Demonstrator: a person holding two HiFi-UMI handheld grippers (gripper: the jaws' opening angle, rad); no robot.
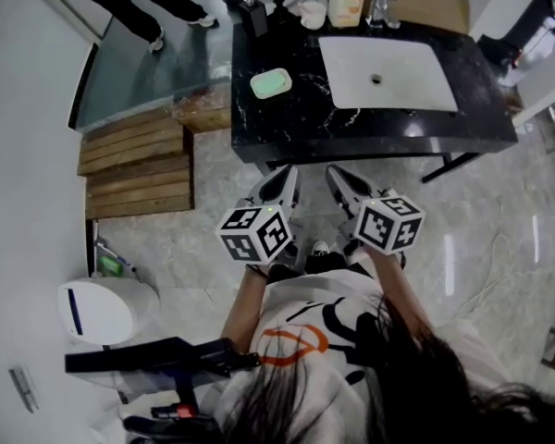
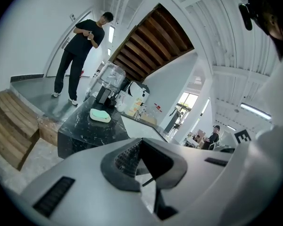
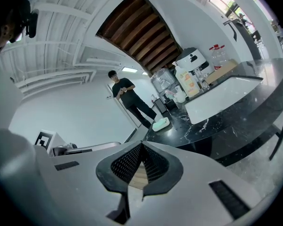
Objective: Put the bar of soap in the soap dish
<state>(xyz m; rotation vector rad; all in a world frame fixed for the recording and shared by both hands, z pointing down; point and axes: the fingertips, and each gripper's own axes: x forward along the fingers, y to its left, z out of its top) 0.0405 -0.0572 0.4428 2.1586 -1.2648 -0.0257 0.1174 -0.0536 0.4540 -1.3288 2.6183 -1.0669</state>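
- Apparently, the pale green bar of soap (image 1: pixel 272 80) lies already inside the whitish soap dish (image 1: pixel 256 89), on the left part of the black marble desk (image 1: pixel 287 132), in the upper middle of the head view. The dish rim shows around the bar, so I judge that the bar sits in it and not beside it.
- The left hand-held gripper (image 1: pixel 287 176) is in the centre of the frame, below the desk edge and well apart from the dish. In the left gripper view its dark pads meet at the tip with nothing between them, so it looks closed and empty.
- The right hand-held gripper (image 1: pixel 339 178) is just beside it, to the right. Its jaws are fully together, and only the floor shows through the small gap under the tip; it holds nothing.
- Both grippers are kept close to the person's body and point toward the desk. I think this is a rest pose, because neither one carries anything or reaches for anything.
- The white sink (image 1: pixel 388 74) takes the right part of the desk, so the dish at the left corner is easy to reach.
- The dish appears small in both gripper views, which agrees that it is far from them.
- Wooden steps (image 1: pixel 134 165) are at the left.
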